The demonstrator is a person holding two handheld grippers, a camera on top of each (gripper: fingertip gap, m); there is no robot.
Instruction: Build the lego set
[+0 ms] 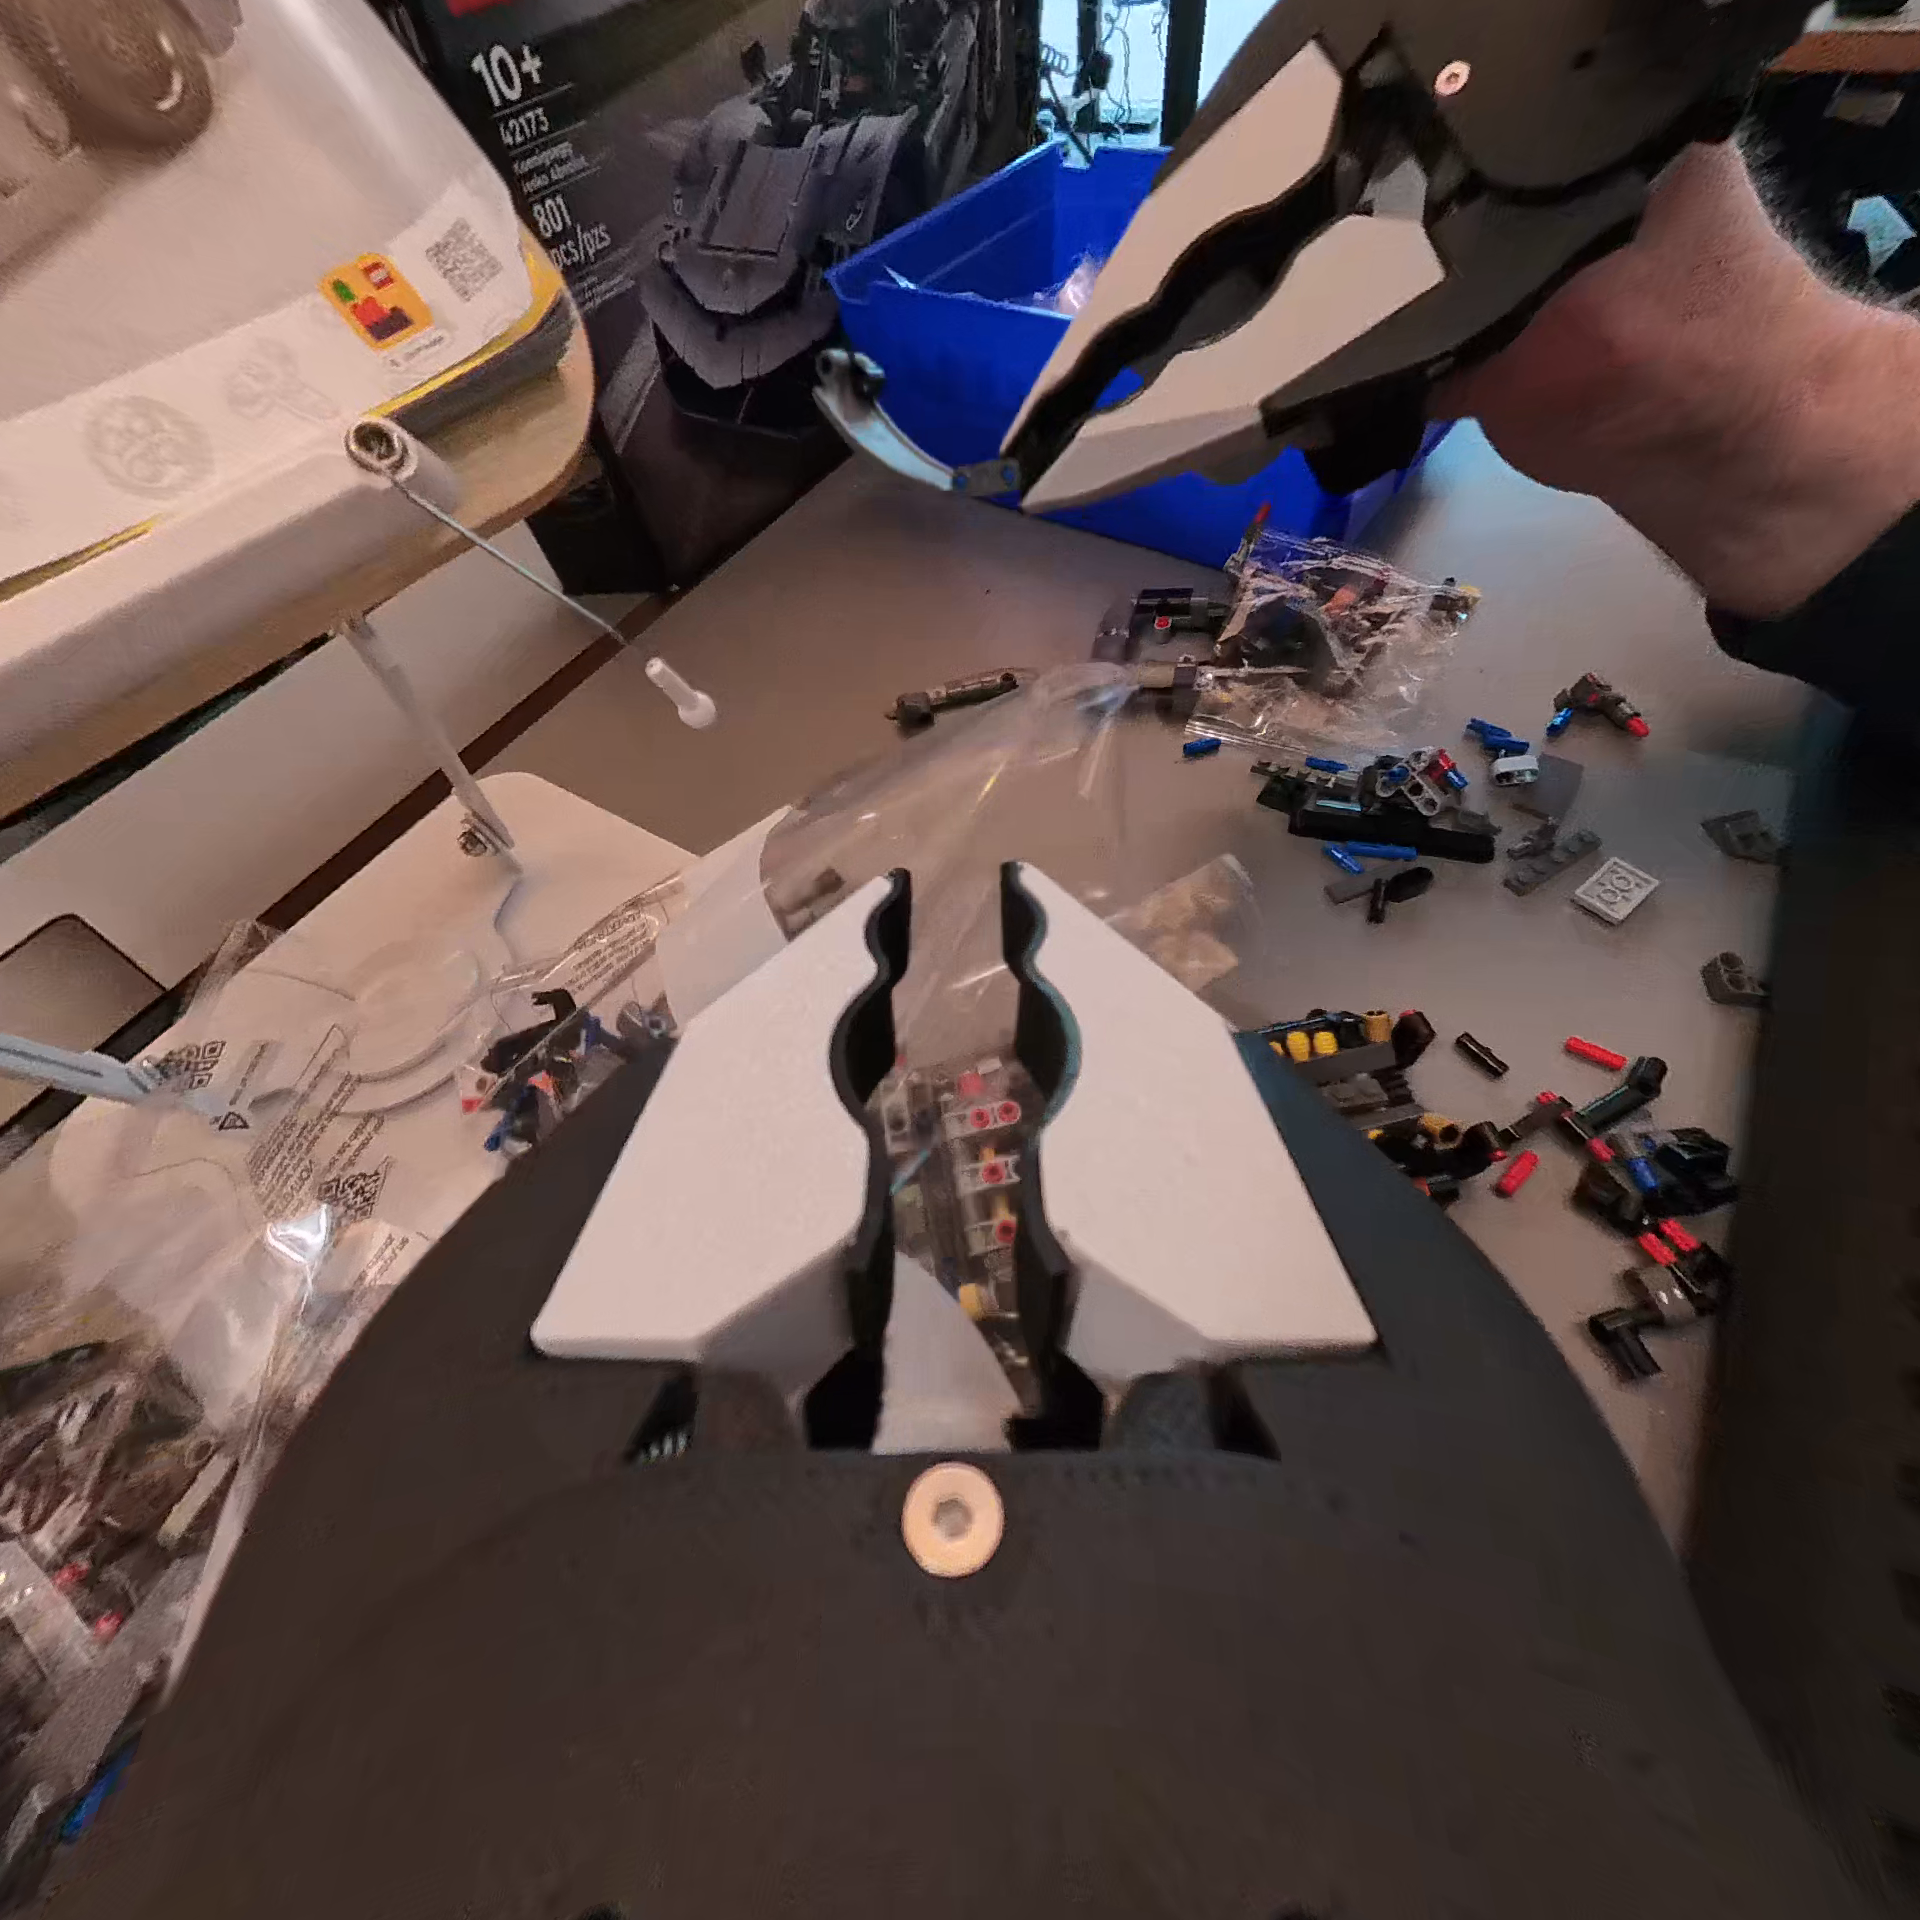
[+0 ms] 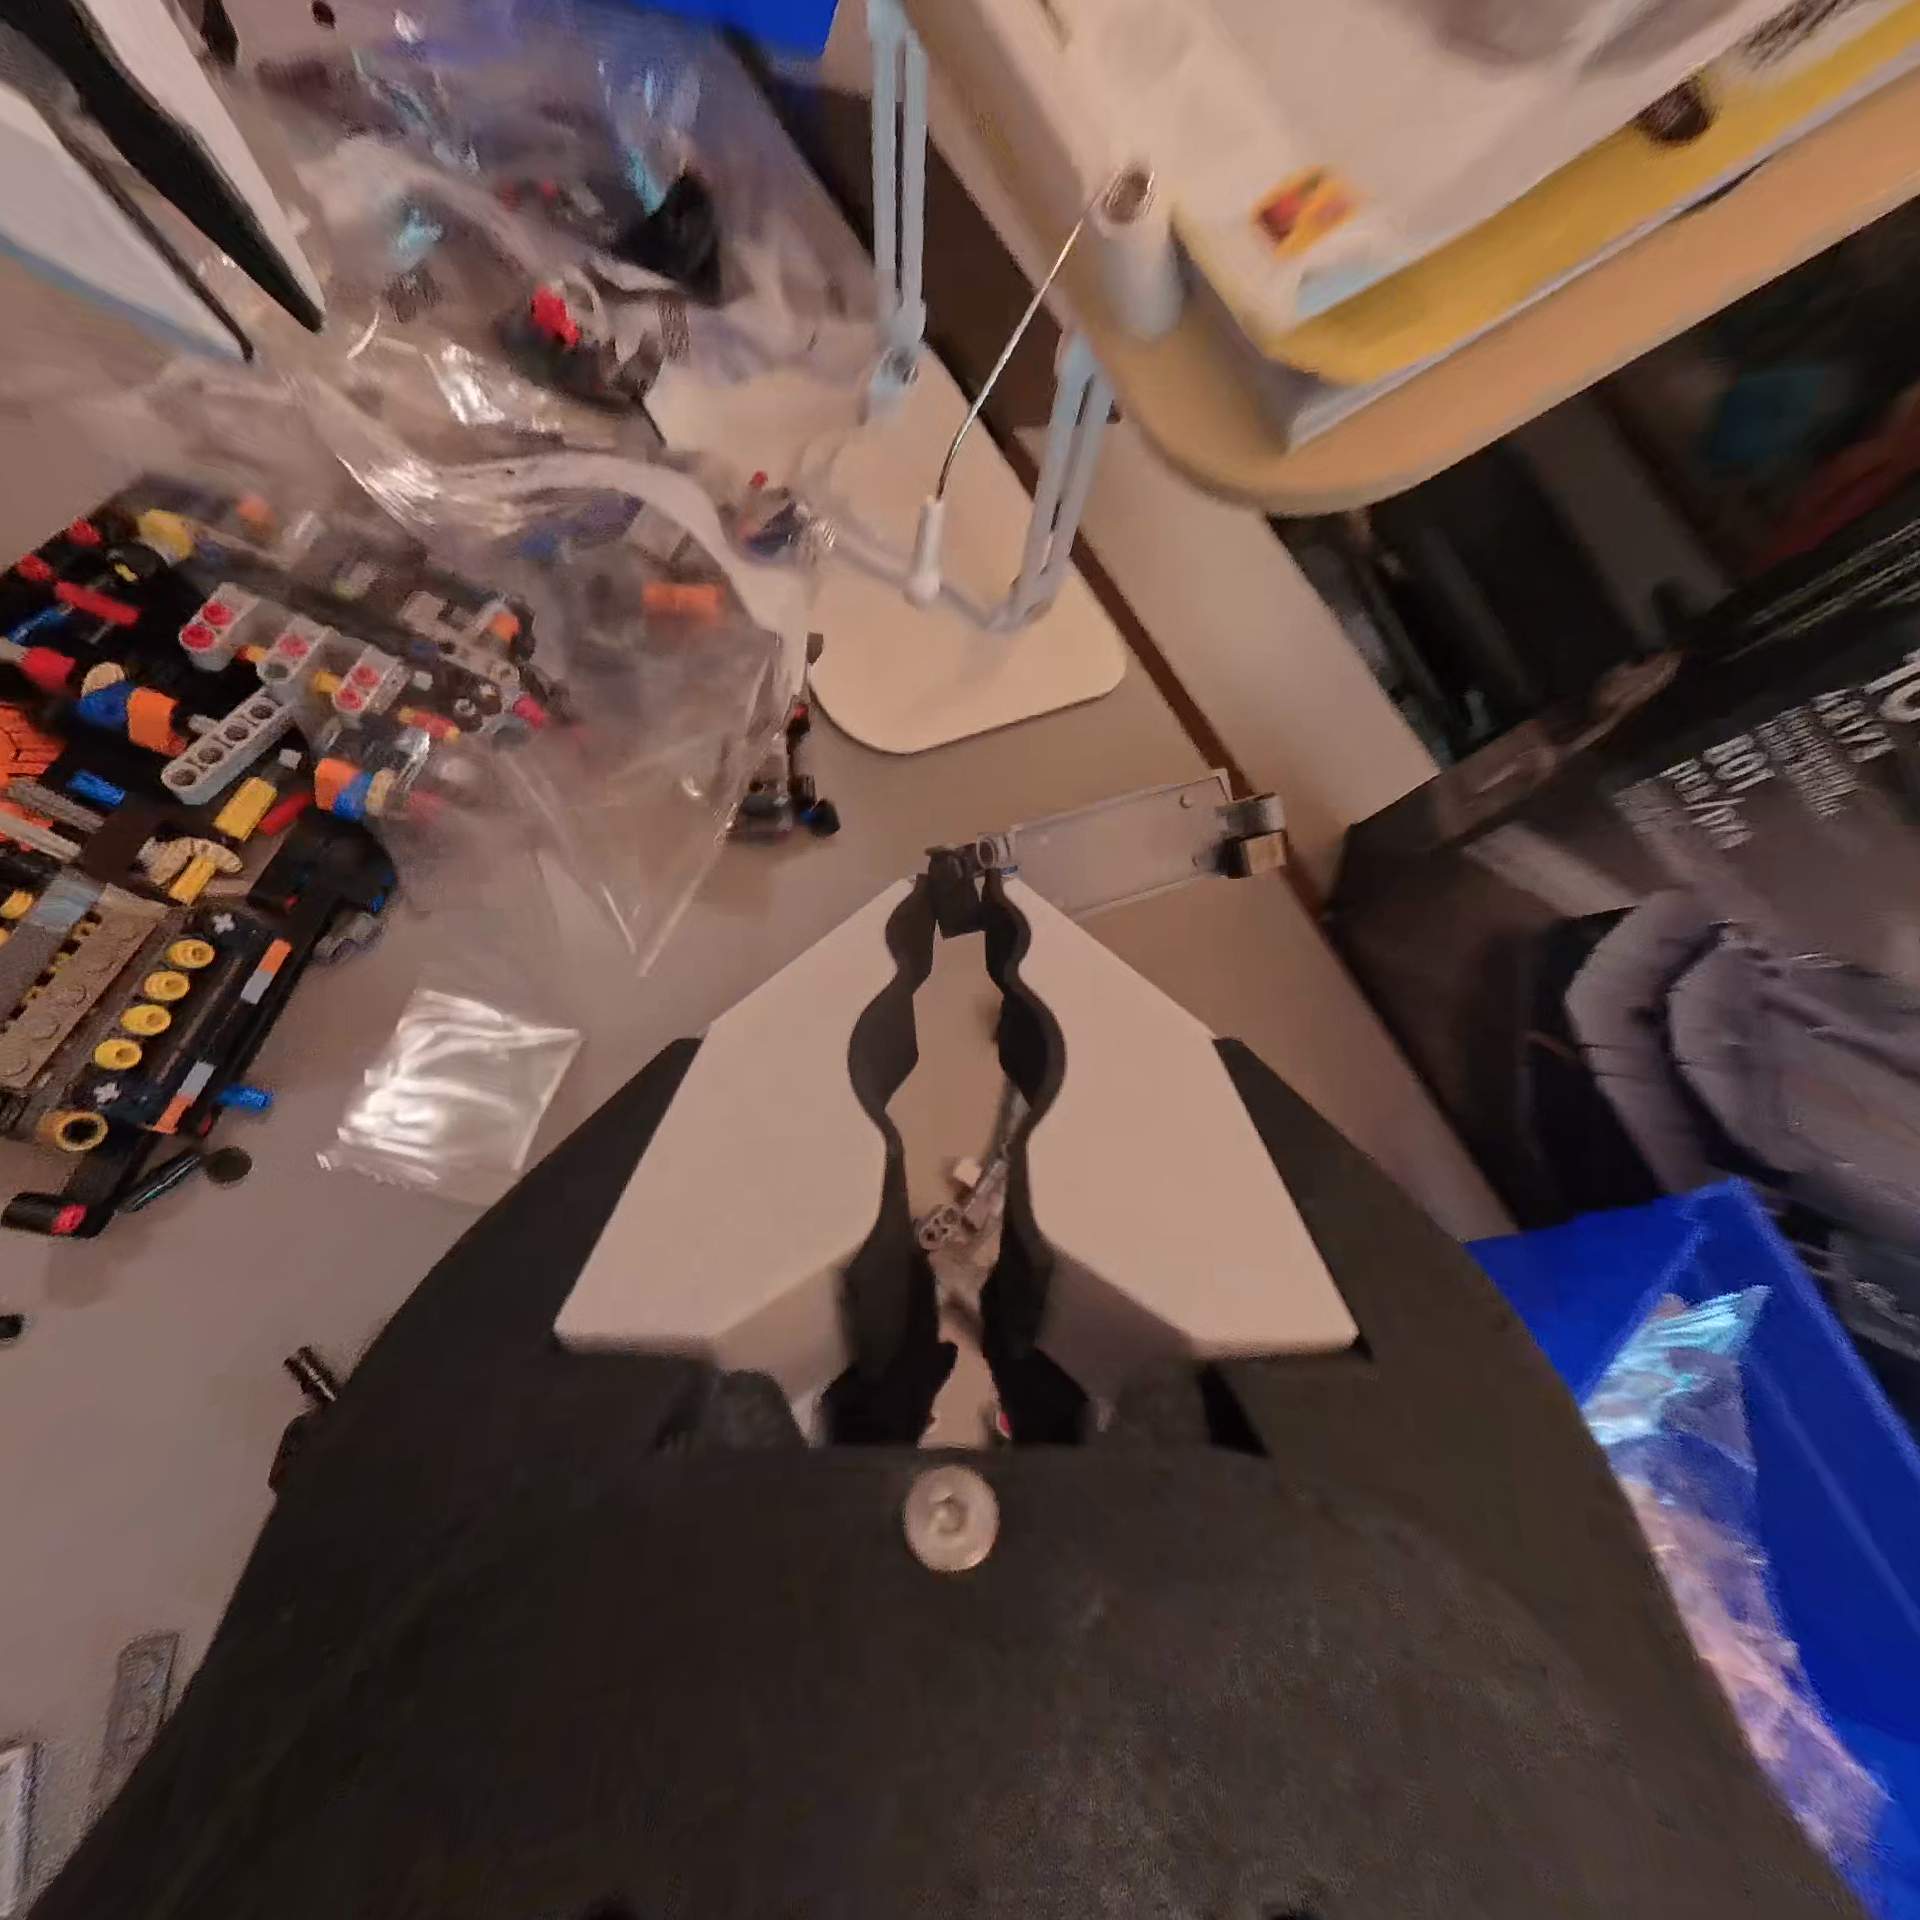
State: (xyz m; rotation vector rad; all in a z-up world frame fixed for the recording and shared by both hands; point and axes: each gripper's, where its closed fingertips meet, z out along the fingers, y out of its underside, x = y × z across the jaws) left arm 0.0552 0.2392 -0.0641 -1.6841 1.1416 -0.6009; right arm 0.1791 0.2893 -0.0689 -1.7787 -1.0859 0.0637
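Left wrist view has the left gripper low in the centre, fingers apart over a clear bag of lego pieces on the grey bench. At upper right, the right gripper has its fingers clamped on a grey panel held in front of a blue bin. Loose pieces lie scattered at right. Right wrist view shows the panel pinched by its dark end at the fingertips, and a half-built model at left.
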